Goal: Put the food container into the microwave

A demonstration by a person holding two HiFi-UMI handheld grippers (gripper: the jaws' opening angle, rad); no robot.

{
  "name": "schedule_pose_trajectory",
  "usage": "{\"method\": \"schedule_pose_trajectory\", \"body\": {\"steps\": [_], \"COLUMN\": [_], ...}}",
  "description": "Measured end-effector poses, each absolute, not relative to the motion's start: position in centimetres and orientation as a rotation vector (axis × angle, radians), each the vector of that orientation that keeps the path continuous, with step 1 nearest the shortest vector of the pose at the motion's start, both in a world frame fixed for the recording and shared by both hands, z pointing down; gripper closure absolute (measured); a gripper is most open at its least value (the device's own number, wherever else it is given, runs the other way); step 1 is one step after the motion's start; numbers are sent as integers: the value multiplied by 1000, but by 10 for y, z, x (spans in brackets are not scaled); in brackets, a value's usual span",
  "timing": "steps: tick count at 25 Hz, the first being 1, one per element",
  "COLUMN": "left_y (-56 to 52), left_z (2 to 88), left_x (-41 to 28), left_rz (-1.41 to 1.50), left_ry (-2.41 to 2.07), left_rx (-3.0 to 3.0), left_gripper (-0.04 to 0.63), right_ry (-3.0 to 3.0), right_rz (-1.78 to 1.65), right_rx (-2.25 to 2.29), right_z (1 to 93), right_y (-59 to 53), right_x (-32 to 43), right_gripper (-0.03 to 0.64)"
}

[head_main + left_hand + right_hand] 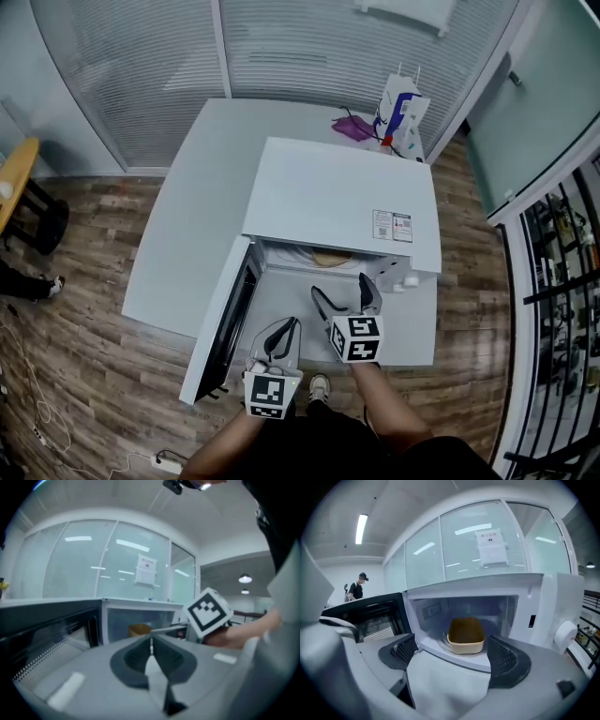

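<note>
The tan food container (465,637) sits on the glass turntable inside the white microwave (337,202), whose door (225,323) hangs open to the left. My right gripper (452,656) is open and empty just in front of the cavity, apart from the container. In the head view the right gripper (339,287) hovers at the microwave's mouth, where an edge of the container (330,257) shows. Lower and to the left, my left gripper (289,326) is shut with nothing in it. In the left gripper view the left gripper (151,646) has its jaws pressed together and points at the cavity.
The microwave stands on a white table (187,216) against a glass partition. A white paper bag (401,117) and a purple item (352,127) lie behind it. A stool (28,202) stands at far left. A person (357,588) stands far off.
</note>
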State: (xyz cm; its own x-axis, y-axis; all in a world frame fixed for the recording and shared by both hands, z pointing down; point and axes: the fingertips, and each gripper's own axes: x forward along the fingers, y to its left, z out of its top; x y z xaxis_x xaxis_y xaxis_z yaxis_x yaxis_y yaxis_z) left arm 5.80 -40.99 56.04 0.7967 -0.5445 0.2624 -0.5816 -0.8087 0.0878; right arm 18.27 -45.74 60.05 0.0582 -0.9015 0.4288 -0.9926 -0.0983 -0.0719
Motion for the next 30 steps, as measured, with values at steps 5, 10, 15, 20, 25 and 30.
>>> {"method": "schedule_pose_trajectory", "body": {"steps": [5, 10, 15, 20, 25, 30], "left_y": [-406, -403, -403, -406, -404, -405], "left_z": [544, 526, 507, 499, 497, 493], "left_x": [57, 56, 56, 57, 59, 63], "left_rz": [301, 265, 228, 202, 198, 189], "left_ry": [-938, -968, -984, -993, -976, -955], "left_rx": [2823, 2835, 2856, 2869, 2870, 2886], "left_gripper": [580, 580, 580, 580, 580, 580], "right_ry": [-2009, -2080, -2060, -2026, -2040, -2034], "right_rz": [453, 367, 258, 215, 227, 204], "right_rx": [2065, 2062, 2140, 2195, 2187, 2173], "right_z": [560, 523, 492, 479, 476, 473], "right_y": [-431, -412, -397, -388, -383, -380], "right_x": [174, 170, 178, 187, 187, 185], "right_gripper": [126, 142, 421, 600, 609, 609]}}
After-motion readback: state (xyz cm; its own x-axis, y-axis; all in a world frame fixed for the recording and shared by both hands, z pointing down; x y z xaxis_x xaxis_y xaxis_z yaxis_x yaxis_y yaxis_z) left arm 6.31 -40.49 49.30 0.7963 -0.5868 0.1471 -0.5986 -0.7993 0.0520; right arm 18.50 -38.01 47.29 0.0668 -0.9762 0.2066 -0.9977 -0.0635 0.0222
